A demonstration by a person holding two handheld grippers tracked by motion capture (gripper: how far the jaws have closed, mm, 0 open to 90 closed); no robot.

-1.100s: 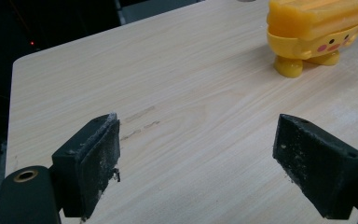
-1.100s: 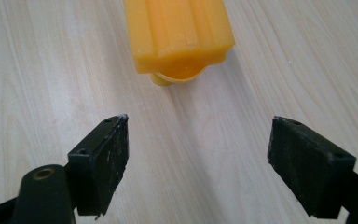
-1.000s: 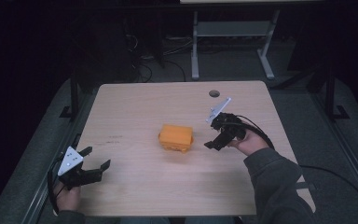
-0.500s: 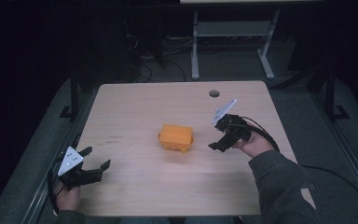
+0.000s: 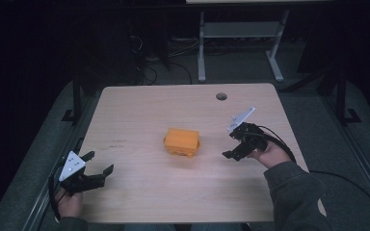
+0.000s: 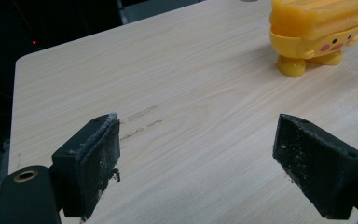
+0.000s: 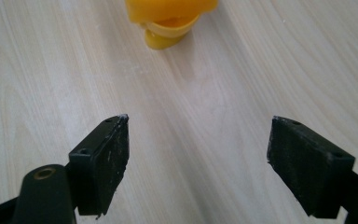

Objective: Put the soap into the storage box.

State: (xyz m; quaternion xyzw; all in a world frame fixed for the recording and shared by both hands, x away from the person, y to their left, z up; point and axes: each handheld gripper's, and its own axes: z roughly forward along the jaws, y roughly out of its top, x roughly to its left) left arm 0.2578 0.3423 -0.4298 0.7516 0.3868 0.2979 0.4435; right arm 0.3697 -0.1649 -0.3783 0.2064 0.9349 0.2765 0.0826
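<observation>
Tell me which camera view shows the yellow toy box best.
The left gripper view: the yellow toy box shows its painted face, lid and feet there. The high view shows it whole but small on the table. The right gripper view shows its lower edge.

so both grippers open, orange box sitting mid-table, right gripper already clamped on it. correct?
Not quite. The right gripper is not clamped on the orange box: the high view shows it open and apart from the box, off to its right, and the right gripper view shows bare table between its jaws. The rest holds: the left gripper is open too, and the box sits mid-table.
</observation>
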